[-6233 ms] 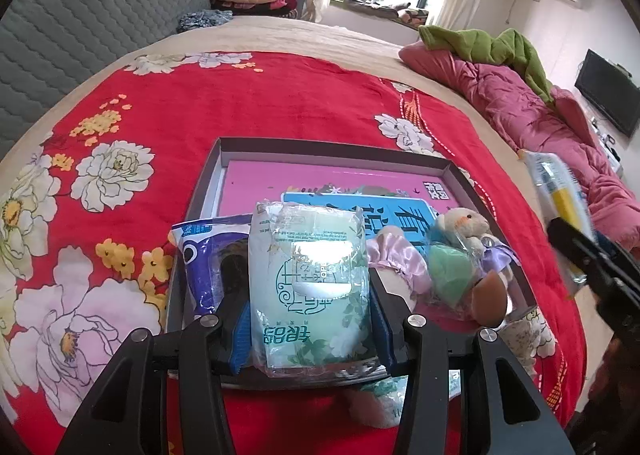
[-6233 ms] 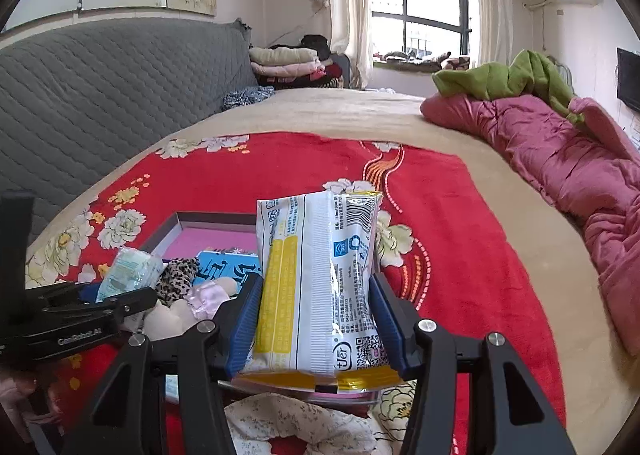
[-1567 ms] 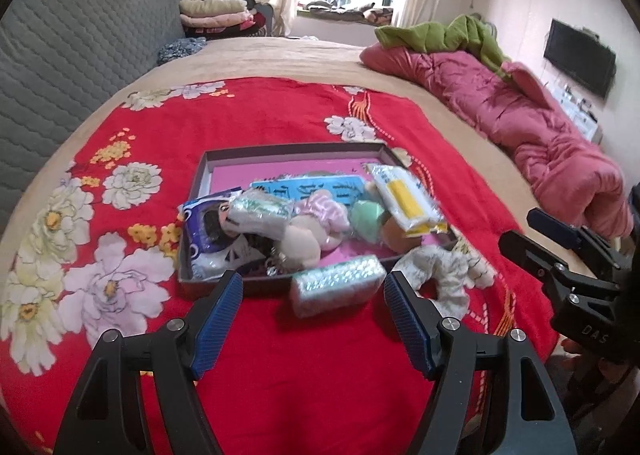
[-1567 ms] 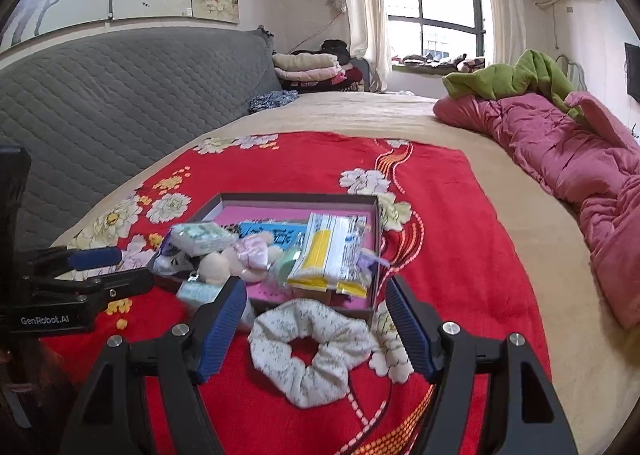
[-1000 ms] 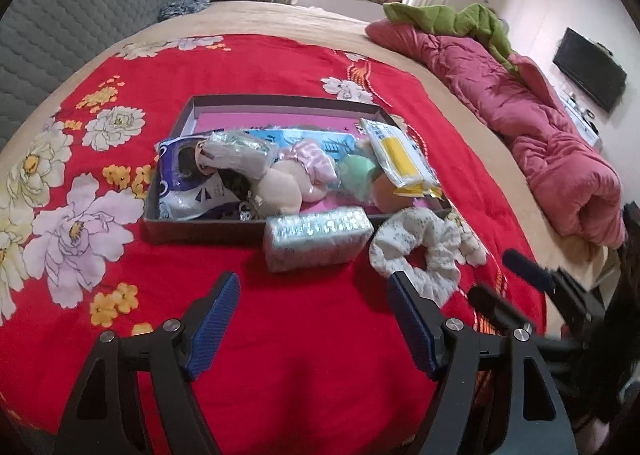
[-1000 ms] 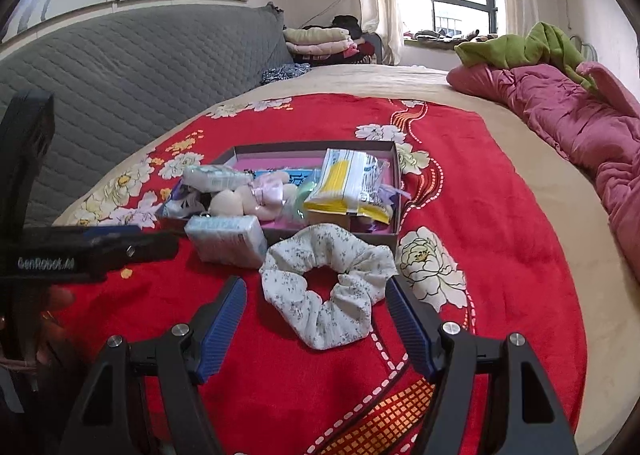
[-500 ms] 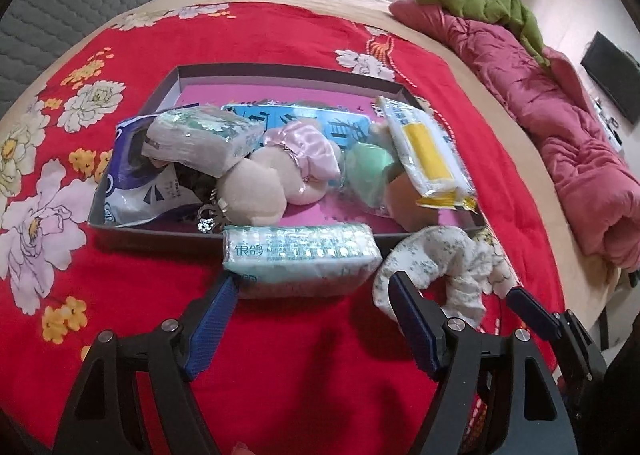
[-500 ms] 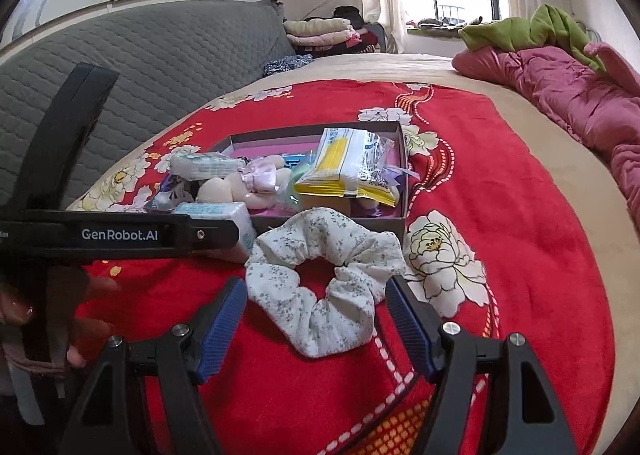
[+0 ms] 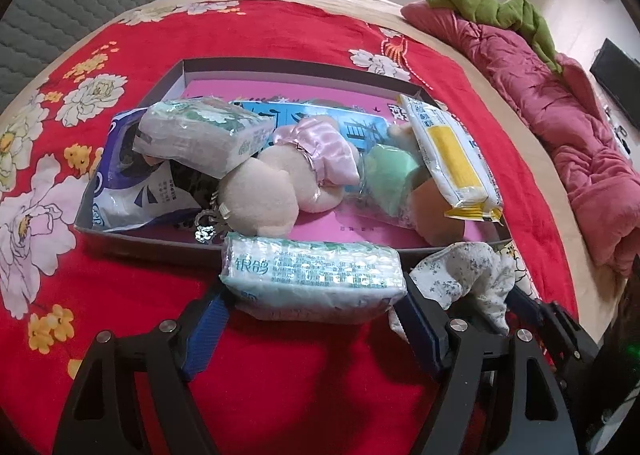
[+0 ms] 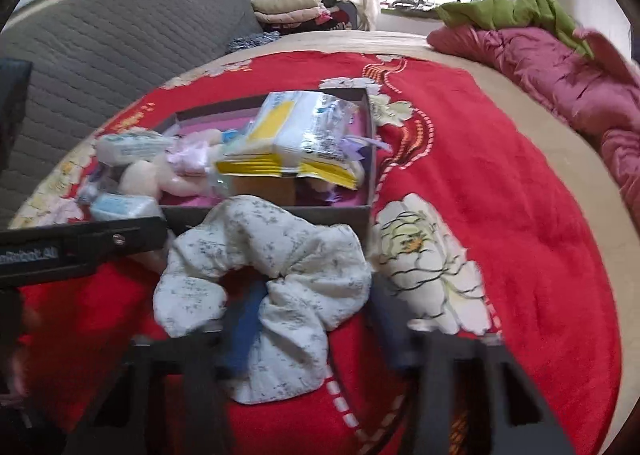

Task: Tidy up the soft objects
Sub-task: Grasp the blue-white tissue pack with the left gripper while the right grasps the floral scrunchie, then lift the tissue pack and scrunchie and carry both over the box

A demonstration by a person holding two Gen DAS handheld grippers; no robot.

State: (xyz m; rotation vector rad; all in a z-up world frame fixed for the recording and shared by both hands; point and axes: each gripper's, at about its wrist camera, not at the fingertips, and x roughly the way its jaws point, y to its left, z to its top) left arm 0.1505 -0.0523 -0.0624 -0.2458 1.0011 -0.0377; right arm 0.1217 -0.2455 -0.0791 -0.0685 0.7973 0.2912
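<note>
Both wrist views look steeply down, close, sharing the box [image 9: 280, 67]

Right gripper [image 10: 310, 315] jaws just closing around white floral scrunchie [image 10: 264, 271] on red blanket [image 10: 500, 215]. Gray tray [image 10: 280, 211] of soft items just beyond. Left gripper [image 10: 80, 243] reaching in from the left.

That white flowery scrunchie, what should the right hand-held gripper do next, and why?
Probably finish squeezing, then lift. The right hand-held gripper has just been closing around the scrunchie, which lies on the red blanket outside the box.
</note>
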